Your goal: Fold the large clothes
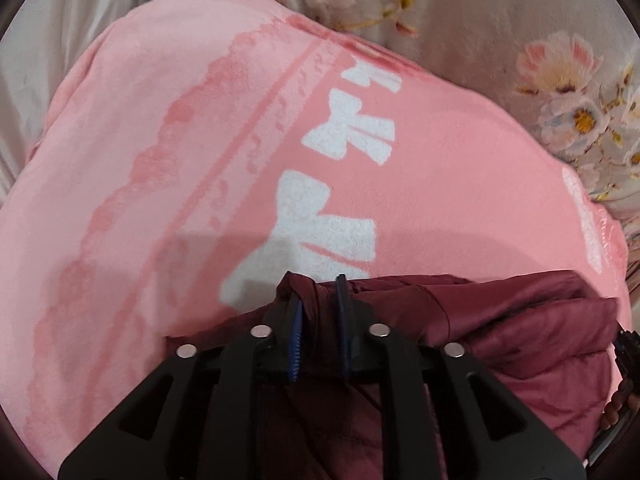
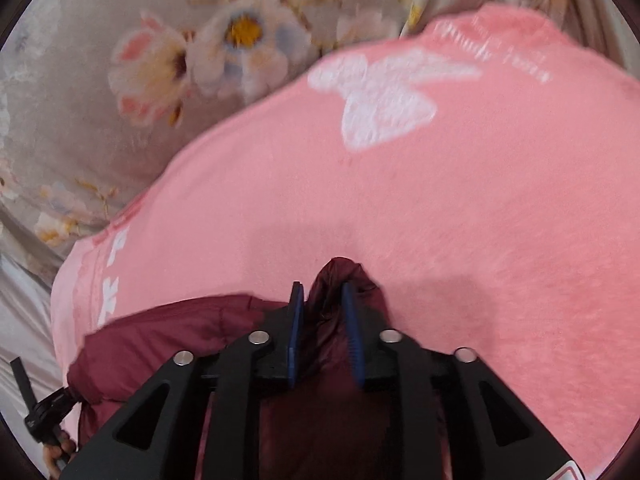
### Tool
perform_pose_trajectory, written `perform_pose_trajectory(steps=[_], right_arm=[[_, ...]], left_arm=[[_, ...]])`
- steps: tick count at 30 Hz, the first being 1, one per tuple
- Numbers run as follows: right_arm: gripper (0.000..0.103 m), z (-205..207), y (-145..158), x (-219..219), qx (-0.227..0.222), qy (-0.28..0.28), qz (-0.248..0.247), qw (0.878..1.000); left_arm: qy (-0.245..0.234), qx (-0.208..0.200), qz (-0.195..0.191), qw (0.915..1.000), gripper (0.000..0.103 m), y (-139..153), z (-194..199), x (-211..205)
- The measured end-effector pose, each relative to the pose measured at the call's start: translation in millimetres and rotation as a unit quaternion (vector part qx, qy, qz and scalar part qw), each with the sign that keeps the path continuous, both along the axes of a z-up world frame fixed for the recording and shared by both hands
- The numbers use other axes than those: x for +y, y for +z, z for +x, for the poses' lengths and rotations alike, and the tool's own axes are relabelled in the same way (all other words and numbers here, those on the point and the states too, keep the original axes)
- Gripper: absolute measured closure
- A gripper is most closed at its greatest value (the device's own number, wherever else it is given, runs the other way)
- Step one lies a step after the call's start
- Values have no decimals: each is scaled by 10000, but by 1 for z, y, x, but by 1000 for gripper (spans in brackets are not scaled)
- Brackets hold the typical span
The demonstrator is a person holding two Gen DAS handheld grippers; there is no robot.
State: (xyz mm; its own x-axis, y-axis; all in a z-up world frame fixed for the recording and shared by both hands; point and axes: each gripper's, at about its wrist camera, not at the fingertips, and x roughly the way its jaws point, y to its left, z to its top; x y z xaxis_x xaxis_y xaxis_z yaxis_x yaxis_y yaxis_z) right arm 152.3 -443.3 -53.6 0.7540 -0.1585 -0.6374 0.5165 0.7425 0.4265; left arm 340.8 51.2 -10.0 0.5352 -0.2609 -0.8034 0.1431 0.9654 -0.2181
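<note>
A maroon padded jacket [image 1: 520, 336] hangs from both grippers above a pink blanket [image 1: 160, 140]. My left gripper [image 1: 319, 294] is shut on a bunched edge of the jacket, cloth pinched between its blue pads. The jacket's edge stretches right toward the other gripper [image 1: 624, 344] at the frame's right edge. In the right wrist view my right gripper [image 2: 322, 294] is shut on another bunched part of the jacket [image 2: 180, 336]. The jacket's edge runs left to the left gripper [image 2: 40, 412]. The rest of the jacket is hidden below the gripper bodies.
The pink blanket [image 2: 460, 220] with white bow prints covers the bed under the jacket. A grey floral bedsheet [image 1: 500, 20] lies around it, also in the right wrist view [image 2: 100, 120]. The blanket's edge runs on the left side [image 2: 72, 264].
</note>
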Motion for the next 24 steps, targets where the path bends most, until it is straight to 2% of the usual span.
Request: perform_pose_trajectory(steps=[2, 3, 4, 6, 7, 9, 12, 15, 16, 17, 20, 24], right_arm=[[70, -19, 32, 13, -306, -27, -441, 9986], [69, -23, 40, 20, -372, 30, -552, 9978], [67, -26, 52, 31, -466, 200, -690, 9963], [65, -18, 65, 61, -454, 691, -878, 9927], [65, -12, 67, 73, -401, 905, -936, 9907], [65, 9, 66, 108, -249, 1504, -1023, 9830], [65, 35, 54, 145, 67, 1999, -1243, 9719], [65, 65, 34, 175, 507, 2240, -1437, 9626], [77, 70, 28, 176, 602, 2249, -1420, 9621], [102, 77, 23, 176, 699, 2266, -1381, 9616], [102, 85, 29, 169, 578, 2234, -1233, 9652], [103, 89, 46, 159, 325, 2135, -1255, 9683]], left_arm=[[16, -149, -105, 9998, 64, 17, -7, 7], [179, -337, 21, 9993, 36, 32, -13, 11], [337, -505, 158, 9980, 17, 40, -17, 12], [569, -1006, 399, 9925, 16, 64, -30, 9], [487, -1206, 461, 9904, 16, 77, -36, 2], [179, -1182, 321, 9923, 16, 86, -39, -13], [-323, -1027, 175, 9940, 16, 84, -41, -40], [-715, -914, 453, 9922, 16, 68, -46, -73], [-862, -947, 496, 9905, 17, 60, -45, -84], [-979, -843, 548, 9901, 17, 51, -43, -95], [-1179, -681, 589, 9889, 18, 35, -40, -115], [-1206, -580, 681, 9887, 18, 19, -28, -134]])
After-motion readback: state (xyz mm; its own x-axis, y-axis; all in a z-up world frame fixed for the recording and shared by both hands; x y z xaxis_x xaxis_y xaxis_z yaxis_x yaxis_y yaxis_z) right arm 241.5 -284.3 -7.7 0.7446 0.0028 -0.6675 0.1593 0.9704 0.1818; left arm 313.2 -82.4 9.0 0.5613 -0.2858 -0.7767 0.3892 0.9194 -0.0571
